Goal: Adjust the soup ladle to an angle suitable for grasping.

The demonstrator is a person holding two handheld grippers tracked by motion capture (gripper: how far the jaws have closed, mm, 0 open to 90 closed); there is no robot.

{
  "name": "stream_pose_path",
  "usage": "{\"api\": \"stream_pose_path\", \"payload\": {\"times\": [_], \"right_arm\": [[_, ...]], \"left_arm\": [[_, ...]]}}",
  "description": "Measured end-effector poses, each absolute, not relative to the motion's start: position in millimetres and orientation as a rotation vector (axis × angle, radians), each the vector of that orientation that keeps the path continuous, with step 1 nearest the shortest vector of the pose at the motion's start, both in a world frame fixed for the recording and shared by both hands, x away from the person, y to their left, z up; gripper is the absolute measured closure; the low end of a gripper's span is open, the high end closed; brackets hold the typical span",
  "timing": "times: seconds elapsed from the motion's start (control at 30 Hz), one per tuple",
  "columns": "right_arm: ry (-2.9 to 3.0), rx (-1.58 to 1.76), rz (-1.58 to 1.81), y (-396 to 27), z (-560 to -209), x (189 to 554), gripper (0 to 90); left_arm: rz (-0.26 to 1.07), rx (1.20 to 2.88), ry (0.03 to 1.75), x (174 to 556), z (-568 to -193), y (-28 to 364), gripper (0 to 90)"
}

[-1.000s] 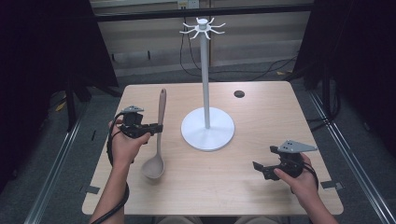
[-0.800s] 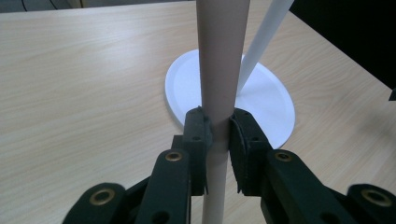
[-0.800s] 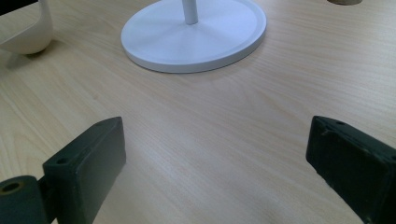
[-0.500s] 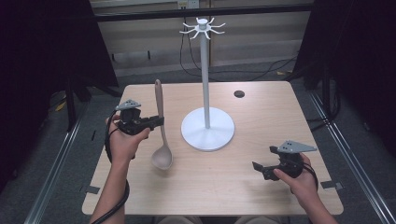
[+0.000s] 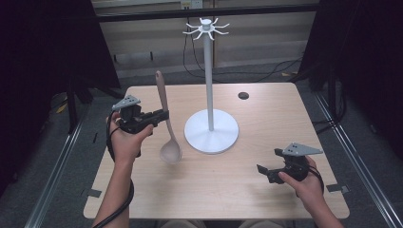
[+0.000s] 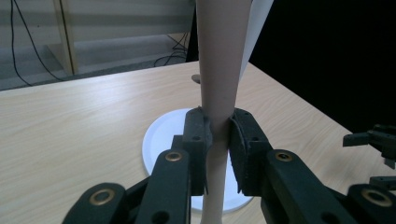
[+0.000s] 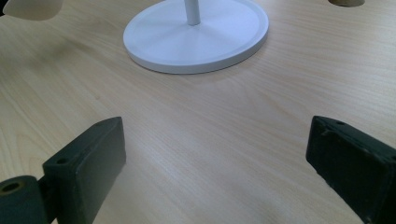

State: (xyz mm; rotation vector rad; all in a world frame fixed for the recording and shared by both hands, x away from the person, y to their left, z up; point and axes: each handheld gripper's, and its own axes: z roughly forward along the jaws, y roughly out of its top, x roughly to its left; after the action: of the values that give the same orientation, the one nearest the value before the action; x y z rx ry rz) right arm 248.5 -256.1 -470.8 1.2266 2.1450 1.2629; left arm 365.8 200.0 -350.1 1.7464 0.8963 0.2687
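Both left gripper (image 6: 217, 135) jaws clamp the spoon (image 6: 218, 74) handle.

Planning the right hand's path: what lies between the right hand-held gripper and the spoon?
Bare tabletop in the high view; the white stand's base sits just beyond that line.

Beige spoon (image 5: 167, 124), white stand (image 5: 210, 132)

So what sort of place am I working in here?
It looks like a lab recording booth, not a kitchen. A bare wooden table stands between dark curtains, with metal rails and loose cables on the floor. The props are a wooden spoon and a white hook stand.
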Motion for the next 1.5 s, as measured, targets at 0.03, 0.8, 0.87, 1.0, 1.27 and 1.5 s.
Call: {"api": "stream_pose_path", "payload": {"times": [0.03, 0.8, 0.87, 1.0, 1.27, 1.5], "right_arm": [[2.145, 1.227, 1.263, -256, -471, 249, 4.4], [2.146, 1.228, 1.268, -255, -470, 248, 4.4], [2.147, 1.229, 1.268, -255, -470, 248, 4.4], [2.148, 1.225, 1.269, -255, -470, 248, 4.4], [2.143, 1.233, 1.271, -255, -470, 248, 4.4], [2.140, 1.227, 1.274, -255, -469, 248, 4.4]], "left_arm": [[0.269, 1.746, 0.896, 366, -350, 200, 77.6], [0.276, 1.731, 0.792, 359, -312, 175, 77.5], [0.273, 1.737, 0.789, 358, -310, 172, 77.6], [0.272, 1.752, 0.780, 358, -306, 167, 77.5], [0.274, 1.770, 0.756, 357, -294, 155, 77.6], [0.274, 1.782, 0.739, 359, -286, 148, 77.6]]}}
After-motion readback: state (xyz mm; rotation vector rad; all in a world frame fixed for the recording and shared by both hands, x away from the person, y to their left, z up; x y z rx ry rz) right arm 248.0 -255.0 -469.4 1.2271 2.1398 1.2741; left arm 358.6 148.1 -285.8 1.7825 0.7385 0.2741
